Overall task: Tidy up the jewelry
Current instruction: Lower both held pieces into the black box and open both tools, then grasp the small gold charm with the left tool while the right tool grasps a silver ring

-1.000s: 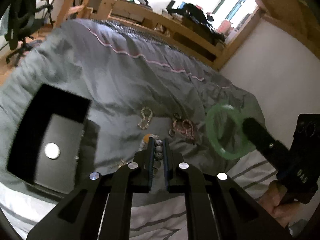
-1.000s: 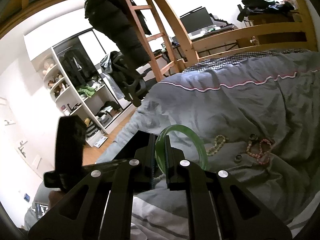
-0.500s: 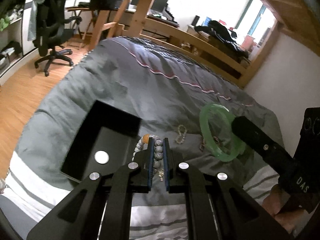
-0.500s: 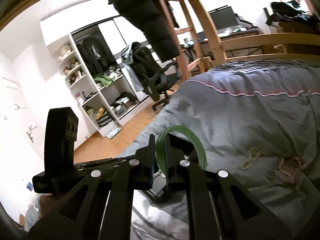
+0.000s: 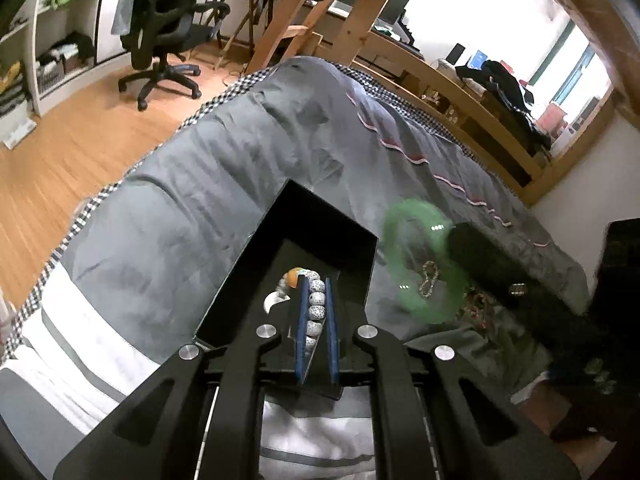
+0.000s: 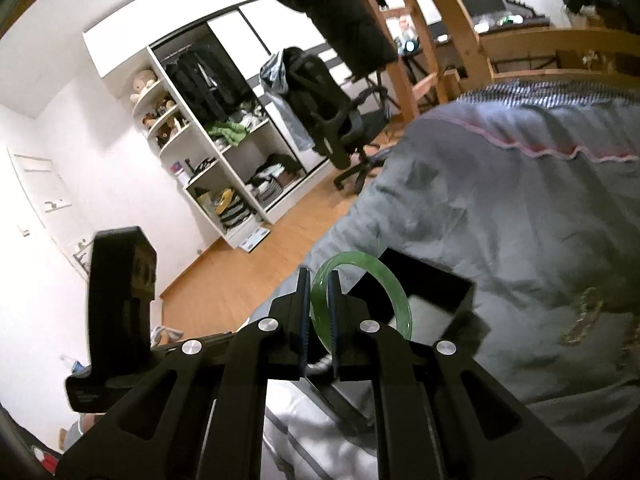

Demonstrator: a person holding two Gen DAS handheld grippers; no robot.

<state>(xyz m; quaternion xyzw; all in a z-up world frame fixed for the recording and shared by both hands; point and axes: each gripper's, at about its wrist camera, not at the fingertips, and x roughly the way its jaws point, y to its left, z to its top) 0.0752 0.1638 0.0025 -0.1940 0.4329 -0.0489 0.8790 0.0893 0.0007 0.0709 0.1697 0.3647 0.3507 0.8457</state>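
Speckled bead bracelet [image 5: 316,312] over open black box [image 5: 320,220], green bangle [image 6: 362,292] upright, held aloft.

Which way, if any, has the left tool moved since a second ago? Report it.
Yes. The left tool with its beaded bracelet moved from the grey duvet to over the black box.

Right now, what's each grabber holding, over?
Left gripper shut on beaded bracelet, over the black box. Right gripper shut on green bangle, beside the box. Gold chain loose on the duvet. Nothing blocking.
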